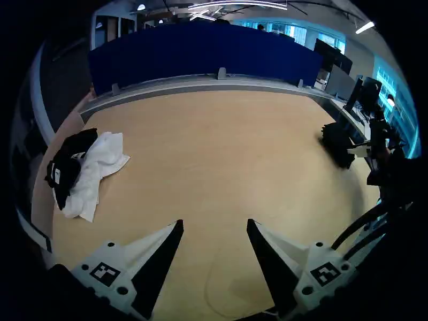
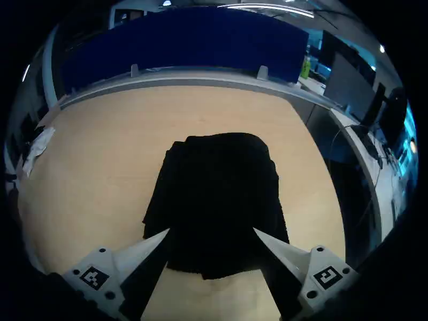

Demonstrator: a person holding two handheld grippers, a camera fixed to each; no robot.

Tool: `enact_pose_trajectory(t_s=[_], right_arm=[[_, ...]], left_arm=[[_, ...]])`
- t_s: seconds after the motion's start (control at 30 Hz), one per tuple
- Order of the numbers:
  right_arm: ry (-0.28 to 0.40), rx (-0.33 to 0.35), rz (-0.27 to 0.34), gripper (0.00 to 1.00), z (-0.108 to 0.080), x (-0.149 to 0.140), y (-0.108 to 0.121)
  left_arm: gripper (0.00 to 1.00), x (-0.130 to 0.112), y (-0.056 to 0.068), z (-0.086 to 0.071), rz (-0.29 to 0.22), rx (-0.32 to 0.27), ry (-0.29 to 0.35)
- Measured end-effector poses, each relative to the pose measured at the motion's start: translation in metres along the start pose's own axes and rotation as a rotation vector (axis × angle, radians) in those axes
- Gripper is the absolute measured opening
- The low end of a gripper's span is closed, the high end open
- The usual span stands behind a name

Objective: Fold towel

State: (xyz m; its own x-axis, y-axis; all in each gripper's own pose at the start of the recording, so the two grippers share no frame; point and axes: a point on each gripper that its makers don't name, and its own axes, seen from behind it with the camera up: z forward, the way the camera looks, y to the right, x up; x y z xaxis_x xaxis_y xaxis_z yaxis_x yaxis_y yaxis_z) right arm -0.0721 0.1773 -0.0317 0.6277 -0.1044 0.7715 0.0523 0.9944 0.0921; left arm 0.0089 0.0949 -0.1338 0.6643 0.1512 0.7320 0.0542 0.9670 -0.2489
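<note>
- Left gripper view, lower edge: my left gripper [image 1: 214, 221], jaws released and spread wide, with nothing between them but bare table [image 1: 214, 150].
- Left gripper view, middle left: a white cloth [image 1: 101, 166] lies crumpled near the table's edge. A black cloth [image 1: 69, 160] lies partly on its left side.
- Left gripper view, middle right: a dark bundle [image 1: 338, 143] at the table's far edge, too dim to identify.
- Left gripper view, top: a blue divider [image 1: 203, 53] runs along the table's back.
- Right gripper view, lower edge: my right gripper [image 2: 212, 230], jaws released. One finger stands at each side of the towel's near end. I cannot tell whether they touch it.
- Right gripper view, centre: the towel [image 2: 216, 187], black, lies flat on the table in a rough rectangle. Its near edge reaches between my fingers.
- Right gripper view, far left: the white cloth [image 2: 37, 147], well apart from the towel.
</note>
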Motion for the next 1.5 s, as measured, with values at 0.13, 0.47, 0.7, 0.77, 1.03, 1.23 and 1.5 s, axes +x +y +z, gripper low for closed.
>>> enact_pose_trajectory(t_s=[0.13,0.47,0.7,0.77,1.03,1.23,1.5], right_arm=[[-0.007,0.0,-0.015,1.0,0.002,0.0,0.002],[0.095,-0.006,-0.018,1.0,-0.002,0.064,0.014],[0.102,0.003,-0.014,1.0,0.026,0.1,0.022],[0.097,0.007,-0.012,1.0,0.034,0.104,0.022],[0.043,0.022,0.02,1.0,0.062,0.092,0.02],[0.032,0.022,0.024,1.0,0.069,0.087,0.02],[0.102,0.016,0.016,1.0,0.038,0.106,0.016]], left_arm=[[0.88,0.0,-0.001,0.002,0.002,0.001,-0.002],[0.88,-0.003,-0.003,0.002,-0.012,0.008,-0.004],[0.88,-0.004,-0.004,0.001,-0.017,0.022,-0.005],[0.88,-0.004,-0.004,0.0,-0.021,0.026,-0.004],[0.88,-0.005,-0.006,-0.002,-0.029,0.041,-0.004],[0.88,-0.007,-0.006,-0.003,-0.032,0.045,-0.004],[0.88,-0.006,-0.007,-0.003,-0.029,0.039,0.0]])
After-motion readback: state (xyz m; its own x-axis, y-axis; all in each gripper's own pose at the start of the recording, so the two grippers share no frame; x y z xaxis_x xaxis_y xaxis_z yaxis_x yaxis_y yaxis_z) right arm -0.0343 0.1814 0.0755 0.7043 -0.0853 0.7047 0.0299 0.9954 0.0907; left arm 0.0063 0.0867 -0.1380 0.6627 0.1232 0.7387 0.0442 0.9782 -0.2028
